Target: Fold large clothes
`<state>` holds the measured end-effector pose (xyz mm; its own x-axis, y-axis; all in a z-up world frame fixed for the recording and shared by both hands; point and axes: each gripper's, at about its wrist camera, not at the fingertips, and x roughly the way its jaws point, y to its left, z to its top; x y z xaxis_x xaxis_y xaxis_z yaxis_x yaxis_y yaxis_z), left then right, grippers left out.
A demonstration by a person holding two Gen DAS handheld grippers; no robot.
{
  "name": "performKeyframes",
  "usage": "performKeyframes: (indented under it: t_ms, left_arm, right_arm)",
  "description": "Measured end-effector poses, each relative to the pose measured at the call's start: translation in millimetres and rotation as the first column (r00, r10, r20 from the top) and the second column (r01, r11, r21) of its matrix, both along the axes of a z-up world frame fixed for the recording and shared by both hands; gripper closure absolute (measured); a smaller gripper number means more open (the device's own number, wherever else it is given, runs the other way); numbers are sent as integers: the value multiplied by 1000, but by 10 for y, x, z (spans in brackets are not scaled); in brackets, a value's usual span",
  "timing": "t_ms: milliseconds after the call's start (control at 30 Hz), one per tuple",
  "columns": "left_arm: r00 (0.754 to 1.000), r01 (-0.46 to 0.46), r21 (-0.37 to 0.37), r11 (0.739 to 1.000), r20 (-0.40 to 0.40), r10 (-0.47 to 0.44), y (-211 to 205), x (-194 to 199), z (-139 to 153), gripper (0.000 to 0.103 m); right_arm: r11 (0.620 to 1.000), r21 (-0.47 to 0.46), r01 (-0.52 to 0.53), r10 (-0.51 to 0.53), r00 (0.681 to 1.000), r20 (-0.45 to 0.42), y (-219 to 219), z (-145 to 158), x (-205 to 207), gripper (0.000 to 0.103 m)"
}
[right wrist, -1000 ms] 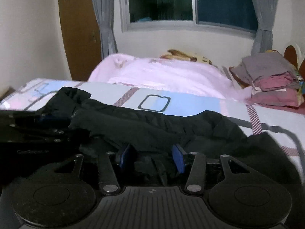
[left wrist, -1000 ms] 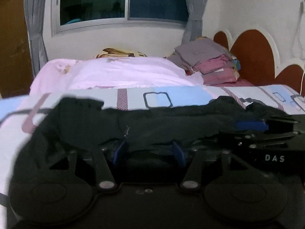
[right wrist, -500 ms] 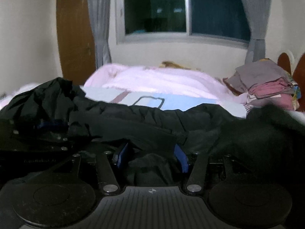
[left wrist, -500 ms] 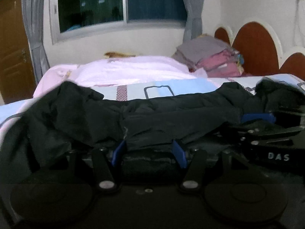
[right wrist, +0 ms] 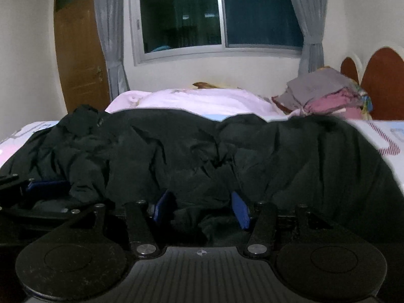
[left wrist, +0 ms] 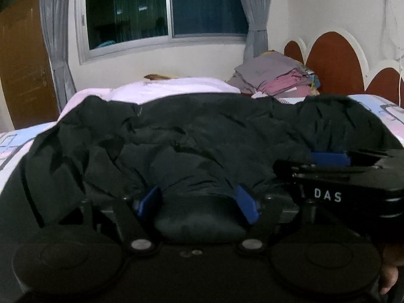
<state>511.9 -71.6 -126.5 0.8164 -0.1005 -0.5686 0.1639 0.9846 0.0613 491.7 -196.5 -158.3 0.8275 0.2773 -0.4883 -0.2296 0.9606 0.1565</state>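
Fingers of the left gripper (left wrist: 198,202) have just been opening, with a bunch of the black garment (left wrist: 202,136) between them; the right gripper (right wrist: 199,208) pinches its own bunch. Judging by the rumpled heap bedward of the stacked clothes (left wrist: 275,78), folding is barely begun, smoothing and creasing remain

My left gripper (left wrist: 198,198) points forward and somewhat downward, its blue pads (left wrist: 149,199) spread apart; the jaws have just been opening, with a fold of black cloth between them. My right gripper (right wrist: 202,208) sits close beside it at the same tilt, blue pads (right wrist: 240,209) half apart with bunched black cloth between them. A bit of my hand (left wrist: 390,275) shows at the lower right edge.
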Motion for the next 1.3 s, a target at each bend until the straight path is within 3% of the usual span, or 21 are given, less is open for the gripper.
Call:
performKeyframes:
  t_ms: [100,133,200,333,433,533,733,800,867,900,933,1000,1033,1067,1200,1300]
  left_arm:
    - [999,5,-28,1000,-46,-7,59,-38,183,38]
    - [999,4,-36,999,-45,-6,90,-110,264,43]
    - [1000,4,-28,1000,-19,-5,135,-362,366,44]
    - [999,-6,-40,999,-49,4,196,-711,344,44]
    - [996,-25,-21,999,-86,23,191,-736,172,36]
    - [995,-45,-34,998,-94,42,200,-628,71,28]
    - [989,-53,-47,997,-138,46,319,-668,239,27]
    - [993,-78,-6,997,-94,77,338,-828,333,23]
    - [995,-84,47,995,-52,87,343,-932,339,10]
    - [994,-83,80,993,-68,89,346,-912,286,9]
    - [991,-81,59,995,-98,86,376,-875,244,9]
    - [984,-114,-39,993,-144,107,499,-827,246,14]
    - [982,-128,-44,991,-147,120,521,-843,312,28]
    - [983,-134,-49,990,-131,126,538,-894,383,33]
    - [974,-204,-94,974,-117,193,657,-1161,487,31]
    - [955,-283,-141,949,-136,265,824,-1391,488,24]
  right_arm:
    - [999,-20,-29,29,999,-28,-47,196,-105,50]
    - [1000,-4,-15,15,1000,6,-157,304,-235,50]
    - [999,4,32,-32,999,38,-403,435,-508,50]
    - [990,-8,140,-140,990,-29,-774,380,-831,50]
    - [981,-90,171,-181,974,-132,-830,76,-897,50]
    - [981,-79,174,-183,975,-123,-849,-15,-889,49]
    - [982,-111,150,-168,971,-170,-877,222,-840,48]
    - [987,-64,146,-153,981,-123,-923,386,-1024,48]
    - [994,-30,105,-108,986,-124,-850,426,-1125,48]
    - [996,-43,82,-88,983,-162,-791,355,-1111,52]
    - [995,-72,76,-89,975,-204,-741,251,-1068,59]
    - [993,-76,91,-105,973,-207,-708,246,-1052,64]
    - [995,-37,91,-97,974,-204,-730,319,-1062,86]
    - [996,20,85,-80,981,-177,-753,426,-1116,92]
    - [995,77,66,-55,989,-136,-650,634,-1280,92]
    - [996,73,52,-44,993,-112,-497,677,-1386,92]
